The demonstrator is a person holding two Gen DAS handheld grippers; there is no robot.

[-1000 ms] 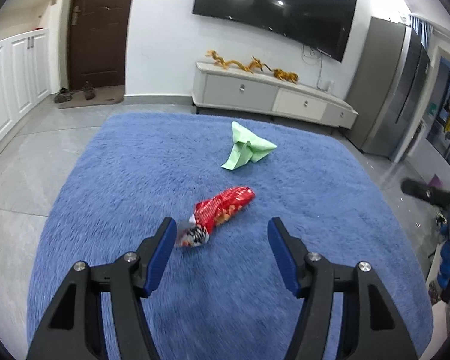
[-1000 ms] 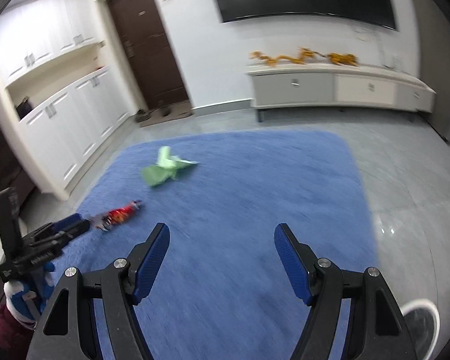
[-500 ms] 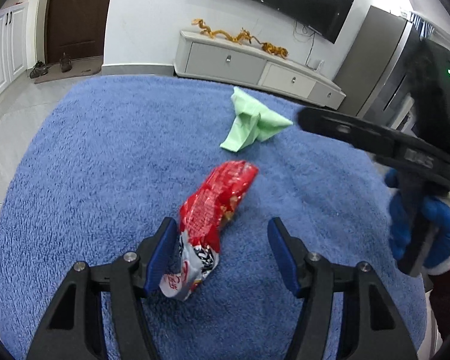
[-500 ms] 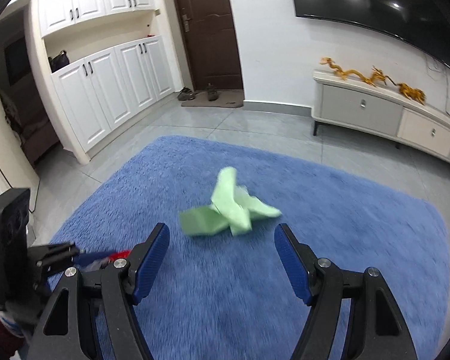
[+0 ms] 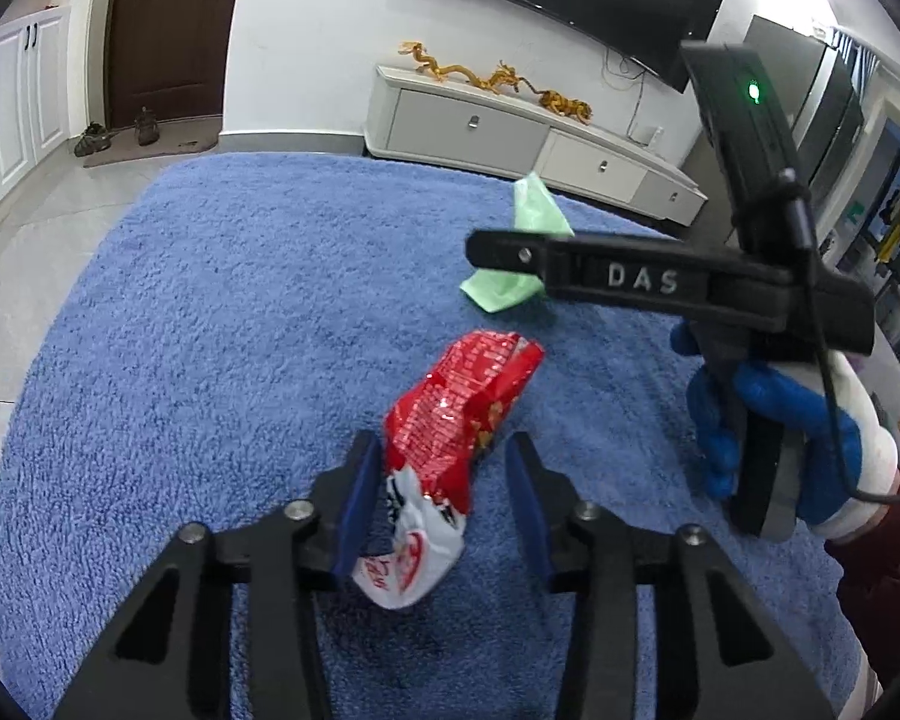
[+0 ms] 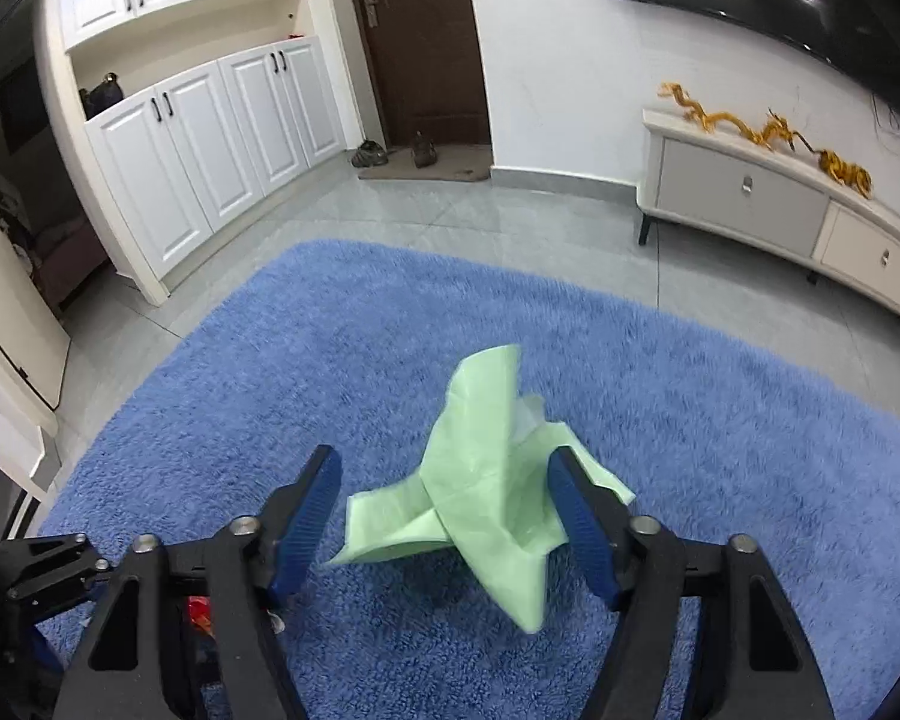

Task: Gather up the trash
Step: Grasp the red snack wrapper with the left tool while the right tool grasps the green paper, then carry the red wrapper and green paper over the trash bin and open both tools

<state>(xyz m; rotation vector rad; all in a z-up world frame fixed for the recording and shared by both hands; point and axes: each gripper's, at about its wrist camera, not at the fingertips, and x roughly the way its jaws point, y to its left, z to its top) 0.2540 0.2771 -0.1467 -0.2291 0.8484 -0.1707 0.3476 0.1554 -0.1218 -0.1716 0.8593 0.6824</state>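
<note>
Blue shaggy rug (image 6: 720, 420) on grey tiled floor (image 6: 510, 222).

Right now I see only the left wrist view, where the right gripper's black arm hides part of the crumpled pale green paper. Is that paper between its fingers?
Observer: Yes. The crumpled pale green paper sits between the right gripper's closing jaws.
Operator: Both pads on it?
Observer: No. The picture-right pad meets its folds; the other stands clear, shaggy blue rug showing between.
</note>
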